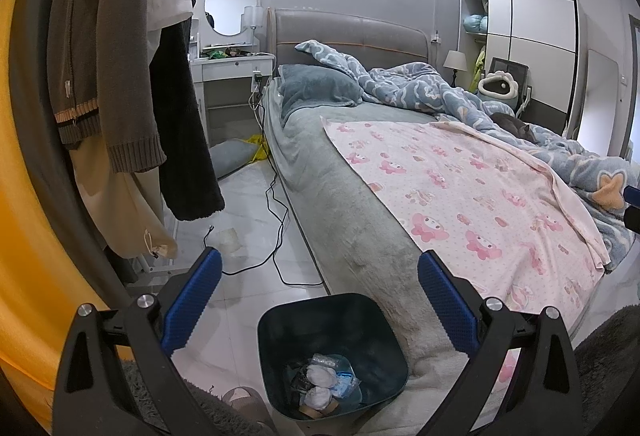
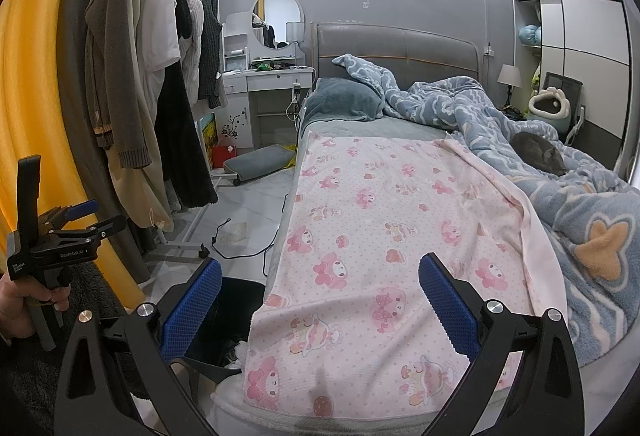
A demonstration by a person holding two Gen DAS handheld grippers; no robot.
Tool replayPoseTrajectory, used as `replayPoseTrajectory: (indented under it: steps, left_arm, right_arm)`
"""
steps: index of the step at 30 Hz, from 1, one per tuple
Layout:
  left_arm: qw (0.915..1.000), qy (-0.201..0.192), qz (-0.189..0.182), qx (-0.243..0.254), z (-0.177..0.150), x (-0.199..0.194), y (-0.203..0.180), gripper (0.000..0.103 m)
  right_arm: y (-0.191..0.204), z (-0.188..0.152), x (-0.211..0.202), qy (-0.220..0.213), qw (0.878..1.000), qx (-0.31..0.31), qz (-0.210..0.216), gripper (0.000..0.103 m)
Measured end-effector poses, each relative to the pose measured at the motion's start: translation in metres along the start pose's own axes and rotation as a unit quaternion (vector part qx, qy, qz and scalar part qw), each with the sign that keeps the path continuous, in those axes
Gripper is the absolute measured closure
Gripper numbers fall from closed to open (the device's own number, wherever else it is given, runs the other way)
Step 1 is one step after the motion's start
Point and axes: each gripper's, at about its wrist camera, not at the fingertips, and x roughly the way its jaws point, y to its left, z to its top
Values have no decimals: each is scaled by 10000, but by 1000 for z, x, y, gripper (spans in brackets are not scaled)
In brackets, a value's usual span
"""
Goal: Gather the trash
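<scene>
A dark teal trash bin (image 1: 280,320) stands on the floor at the foot corner of the bed, with crumpled white tissues and wrappers (image 1: 324,384) inside. My left gripper (image 1: 320,300) is open and empty, held above the bin. A flat pale piece of litter (image 1: 229,238) lies on the floor tiles further ahead; it also shows in the right wrist view (image 2: 236,231). My right gripper (image 2: 320,300) is open and empty over the pink blanket (image 2: 400,220). The bin (image 2: 236,316) is partly hidden under the blanket's edge. The left gripper (image 2: 86,210) shows at the left there.
A clothes rack with hanging coats (image 2: 152,84) stands on the left by a yellow curtain (image 2: 36,76). Black cables (image 1: 276,220) trail along the floor beside the bed. A grey cat (image 2: 538,152) lies on the blue duvet. A white dressing table (image 2: 272,76) stands at the back.
</scene>
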Motion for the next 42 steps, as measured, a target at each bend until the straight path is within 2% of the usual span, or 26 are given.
replayPoseTrajectory:
  steps: [42]
  left_arm:
    - [10000, 1, -15, 53, -2, 0, -1, 3]
  right_arm:
    - [0, 1, 0, 5, 10000, 7, 1, 3]
